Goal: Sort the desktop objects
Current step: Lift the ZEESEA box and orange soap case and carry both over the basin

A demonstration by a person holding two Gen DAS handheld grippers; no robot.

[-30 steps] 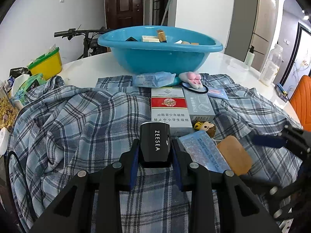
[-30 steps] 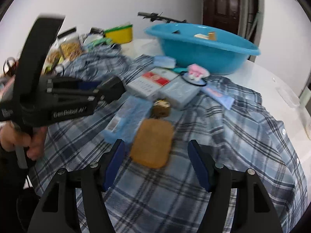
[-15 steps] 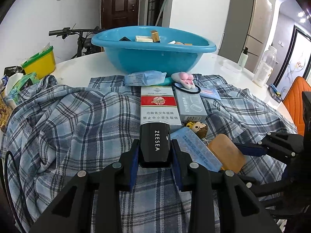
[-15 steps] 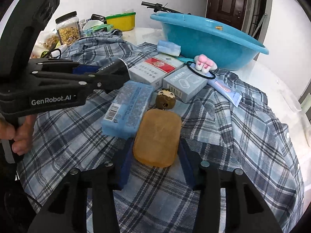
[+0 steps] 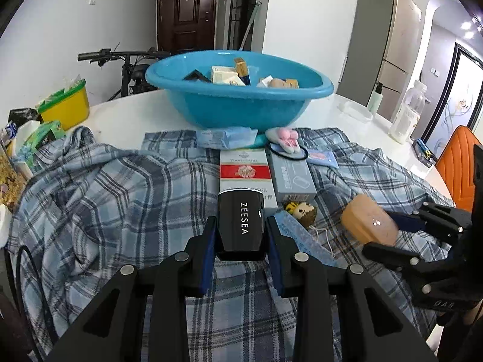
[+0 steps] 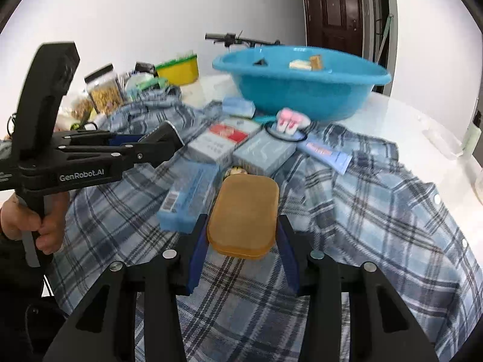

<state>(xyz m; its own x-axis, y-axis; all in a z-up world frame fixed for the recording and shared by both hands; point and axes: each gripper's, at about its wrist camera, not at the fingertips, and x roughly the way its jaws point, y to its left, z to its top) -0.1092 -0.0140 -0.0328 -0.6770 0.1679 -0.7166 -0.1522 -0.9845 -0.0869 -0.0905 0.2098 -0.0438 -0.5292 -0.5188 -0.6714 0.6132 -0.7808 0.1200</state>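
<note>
My left gripper (image 5: 241,235) is shut on a black ZEESEA box (image 5: 241,223) and holds it above the plaid shirt (image 5: 105,199). My right gripper (image 6: 243,235) is shut on an amber soap bar (image 6: 244,215), lifted off the shirt; the bar also shows at the right of the left wrist view (image 5: 369,222). Ahead stands a blue basin (image 5: 238,96) with several small boxes inside. On the shirt lie a red-and-white cigarette carton (image 5: 244,172), a grey box (image 5: 291,176), a blue packet (image 6: 188,199), a small doll head (image 5: 303,211) and a pink toy (image 5: 286,138).
A yellow tub (image 5: 66,107) and a snack jar (image 6: 104,90) stand at the table's left. A white bottle (image 5: 406,117) and a small pump bottle (image 5: 374,99) stand at the right. An orange chair (image 5: 459,163) is beyond the right edge. A blue tube (image 6: 327,152) lies on the shirt.
My right gripper closed on the soap bar and lifted it off the shirt. My left gripper rose and moved forward a little with the black box still in it.
</note>
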